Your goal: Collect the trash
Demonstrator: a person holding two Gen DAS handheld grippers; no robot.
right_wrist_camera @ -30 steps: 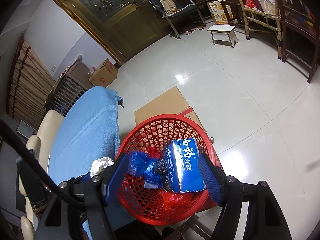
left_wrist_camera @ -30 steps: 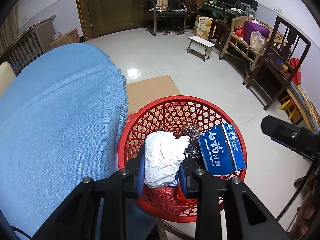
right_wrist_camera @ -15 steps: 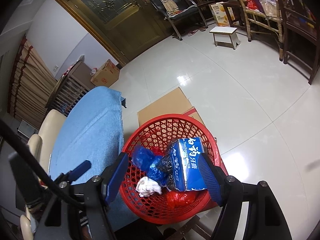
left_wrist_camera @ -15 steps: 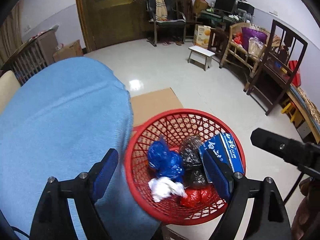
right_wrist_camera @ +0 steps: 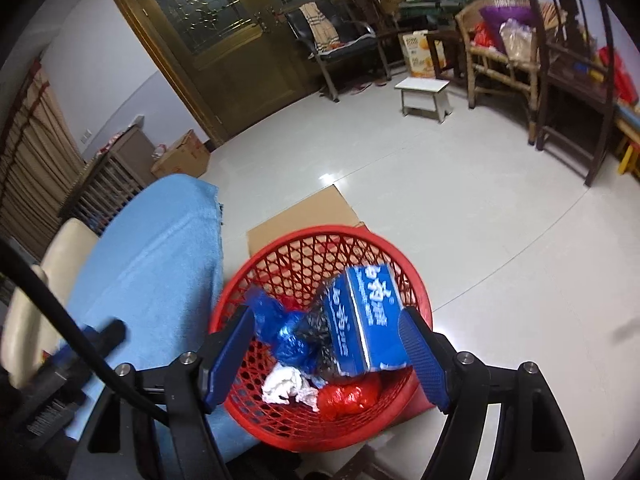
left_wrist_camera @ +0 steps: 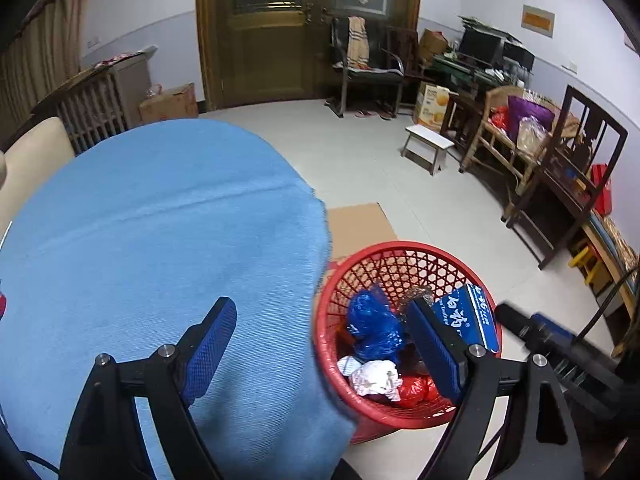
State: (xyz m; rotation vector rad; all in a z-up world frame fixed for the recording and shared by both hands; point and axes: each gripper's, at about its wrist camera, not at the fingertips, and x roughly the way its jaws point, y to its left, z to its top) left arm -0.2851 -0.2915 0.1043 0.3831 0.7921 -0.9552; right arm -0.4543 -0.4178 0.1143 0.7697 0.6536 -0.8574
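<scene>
Red mesh basket [left_wrist_camera: 404, 412] stands on the pale tiled floor [left_wrist_camera: 352, 160], tight against the near right edge of the table with the blue cloth [left_wrist_camera: 152, 240]; a flat sheet of brown cardboard [left_wrist_camera: 360, 224] lies under it and reaches out toward the door. Inside the basket: crumpled white paper [left_wrist_camera: 376, 376] lies loose on the bottom at the near side, a crumpled blue plastic bag [left_wrist_camera: 374, 328] just behind it, a red plastic wad [left_wrist_camera: 414, 390] touching the paper on its right, a dark clear-plastic wrapper [right_wrist_camera: 320, 332] between the blue bag and a blue toothpaste box [left_wrist_camera: 468, 320]. The box stands tilted on end against the basket's right wall, its top above the rim. Left gripper [left_wrist_camera: 324, 344] has its jaws spread wide, nothing between the pads: left pad over the blue cloth, right pad over the basket's right half, in front of the toothpaste box as seen from the left wrist. Jaws have just been opening, and no object sits between them now. Right gripper [right_wrist_camera: 328, 356] also stands wide and empty, raised over the basket with both pads framing the contents; the box looks close to its right pad in the right wrist view, contact cannot be told. Its jaws have just opened a little further. Right gripper's body shows at the right edge of the left wrist view, blurred. No trash visible on the blue cloth in either view.
</scene>
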